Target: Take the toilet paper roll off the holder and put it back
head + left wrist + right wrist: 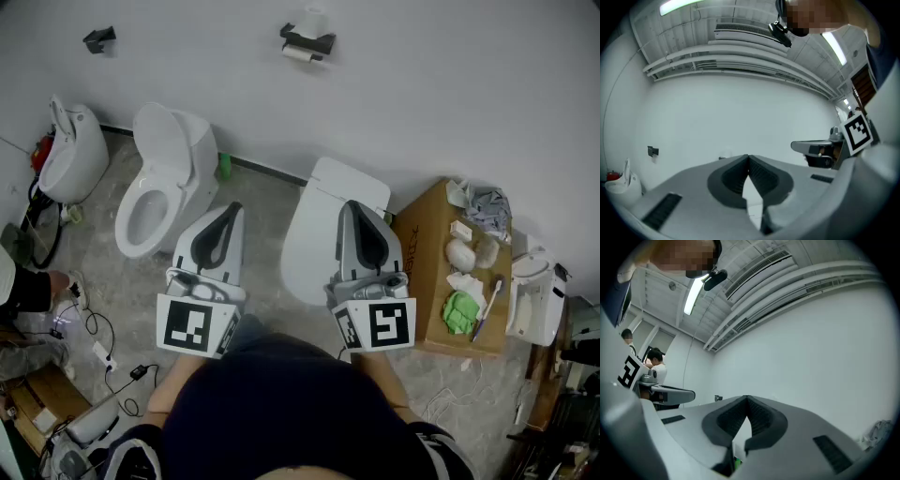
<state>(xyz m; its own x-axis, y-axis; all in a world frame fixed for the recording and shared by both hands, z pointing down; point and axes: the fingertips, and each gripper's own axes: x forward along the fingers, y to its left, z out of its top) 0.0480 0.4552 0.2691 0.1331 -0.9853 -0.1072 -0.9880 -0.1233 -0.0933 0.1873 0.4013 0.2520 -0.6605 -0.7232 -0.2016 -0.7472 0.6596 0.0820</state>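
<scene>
The white toilet paper roll (307,28) sits on a black holder (307,42) high on the white wall, far from both grippers. In the left gripper view it is only a faint pale shape (725,152) on the wall. My left gripper (230,210) and right gripper (349,206) are held side by side close to my body, pointing at the wall. Both are shut, fingertips touching, with nothing between them. The closed tips show in the left gripper view (748,157) and in the right gripper view (746,398).
A second, bare black bracket (98,38) hangs on the wall to the left. Below stand a white fixture (73,155), an open toilet (155,187) and a closed toilet (319,230). A cardboard box (427,281) with small items stands at the right. Cables lie on the floor at the left.
</scene>
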